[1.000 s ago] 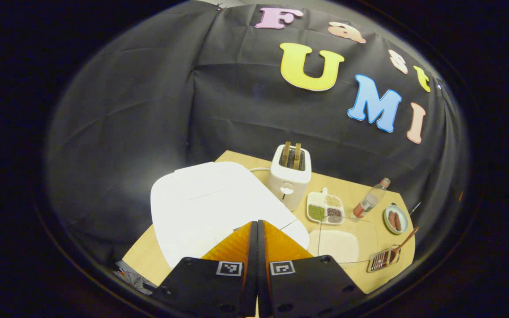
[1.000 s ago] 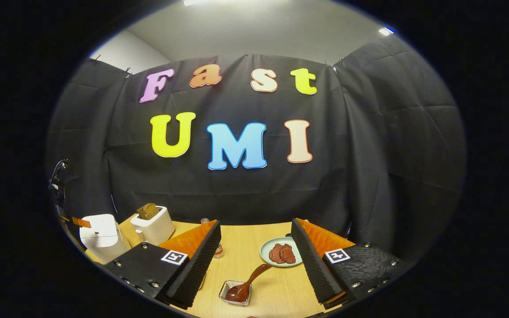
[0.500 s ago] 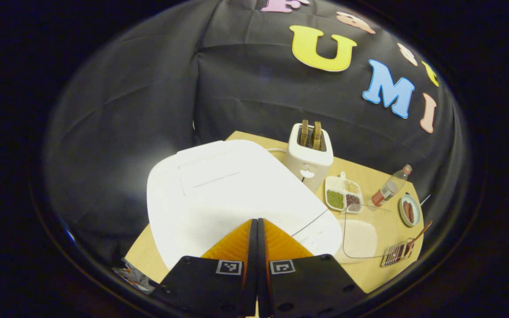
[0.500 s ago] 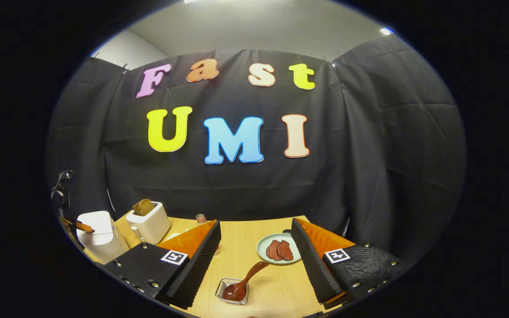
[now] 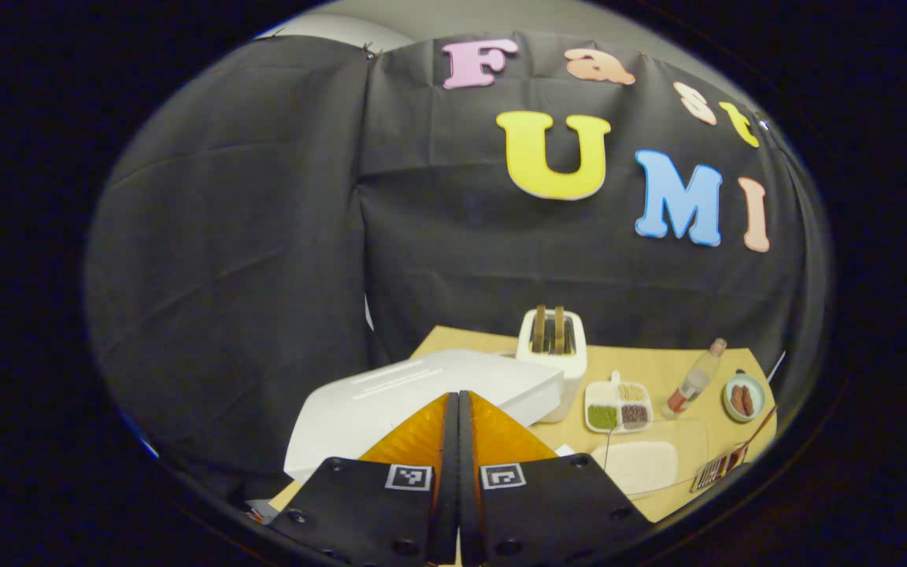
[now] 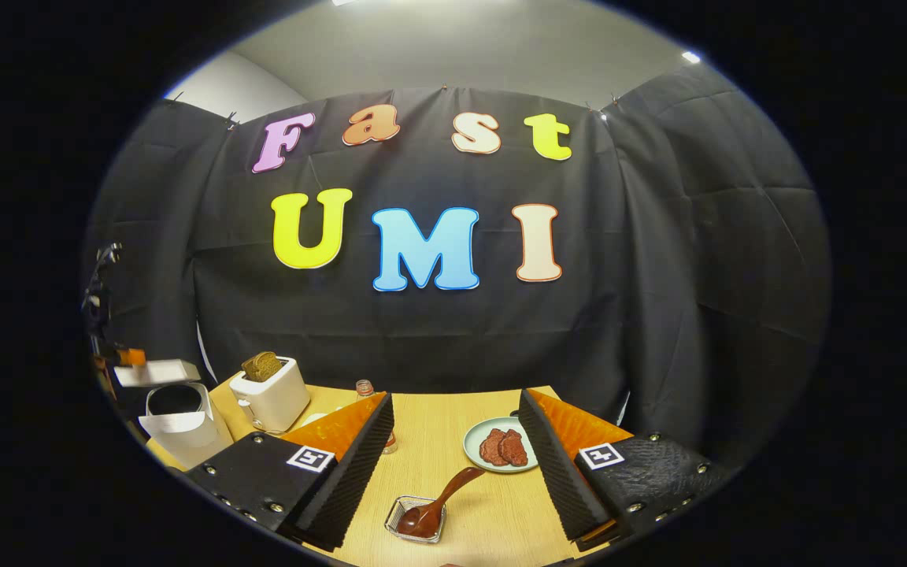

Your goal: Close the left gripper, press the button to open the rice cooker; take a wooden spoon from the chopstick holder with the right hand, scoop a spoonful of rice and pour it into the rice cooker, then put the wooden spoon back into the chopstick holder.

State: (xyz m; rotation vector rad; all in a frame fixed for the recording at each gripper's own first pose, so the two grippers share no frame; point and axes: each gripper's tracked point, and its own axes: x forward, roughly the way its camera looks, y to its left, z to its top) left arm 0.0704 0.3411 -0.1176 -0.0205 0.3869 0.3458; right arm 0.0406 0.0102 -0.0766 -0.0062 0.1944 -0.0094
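Note:
In the left gripper view my left gripper [image 5: 457, 395] is shut, empty, just above the white rice cooker's raised lid [image 5: 422, 390]. The right gripper view shows the rice cooker [image 6: 182, 425] at far left, its dark pot showing under the lifted lid [image 6: 156, 372], with the left gripper [image 6: 129, 357] beside that lid. My right gripper [image 6: 455, 400] stands open and empty over the table. Below and between its fingers the wooden spoon [image 6: 438, 504] lies with its bowl in the small wire chopstick holder [image 6: 402, 526]. A clear container of rice [image 5: 642, 465] sits right of the cooker.
On the wooden table [image 6: 438, 441] stand a white toaster [image 6: 268, 394] holding bread, a bottle [image 5: 694, 378], a divided dish of grains [image 5: 619, 405] and a plate of sausages [image 6: 501, 446]. The chopstick holder [image 5: 717, 471] is near the right edge.
The rice cooker's lid has sprung up from flat, baring the dark pot. My left gripper has lifted and tilted up. The right gripper has barely moved.

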